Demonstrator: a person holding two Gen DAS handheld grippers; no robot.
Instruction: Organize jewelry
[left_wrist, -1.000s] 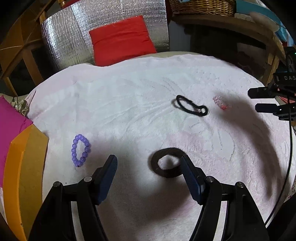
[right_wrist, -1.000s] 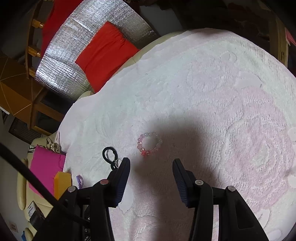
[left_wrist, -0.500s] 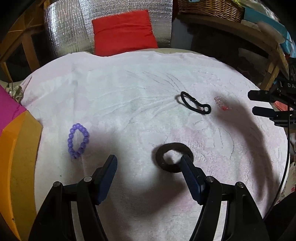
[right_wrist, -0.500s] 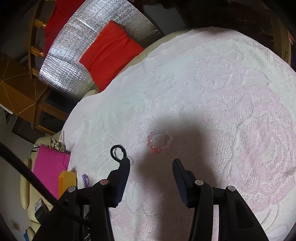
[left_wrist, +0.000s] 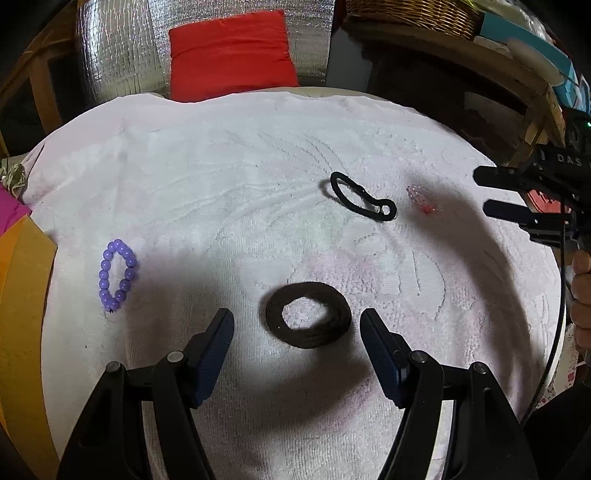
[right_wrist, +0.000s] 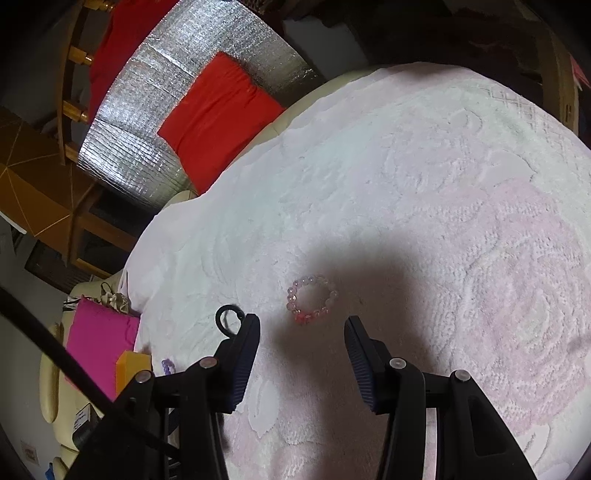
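In the left wrist view a dark brown fabric hair ring (left_wrist: 307, 315) lies on the white towel (left_wrist: 258, 184), just ahead of and between the fingers of my open left gripper (left_wrist: 297, 323). A purple bead bracelet (left_wrist: 117, 274) lies to the left. A thin black hair tie (left_wrist: 362, 197) and a pink bead bracelet (left_wrist: 423, 199) lie farther off to the right. My right gripper (left_wrist: 484, 194) shows at the right edge. In the right wrist view my open, empty right gripper (right_wrist: 301, 326) hovers just short of the pink bead bracelet (right_wrist: 311, 299), with the black hair tie (right_wrist: 229, 317) by its left finger.
An orange box (left_wrist: 22, 314) and a magenta item (right_wrist: 99, 343) sit off the towel's left edge. A red cushion (left_wrist: 229, 55) leans on silver foil (left_wrist: 110, 48) behind the table. A wooden shelf with a wicker basket (left_wrist: 413, 14) stands at the back right.
My left gripper has shifted right, so the brown hair ring now sits centred between its fingers. My right gripper has drawn nearer to the pink bracelet. Both stayed open.
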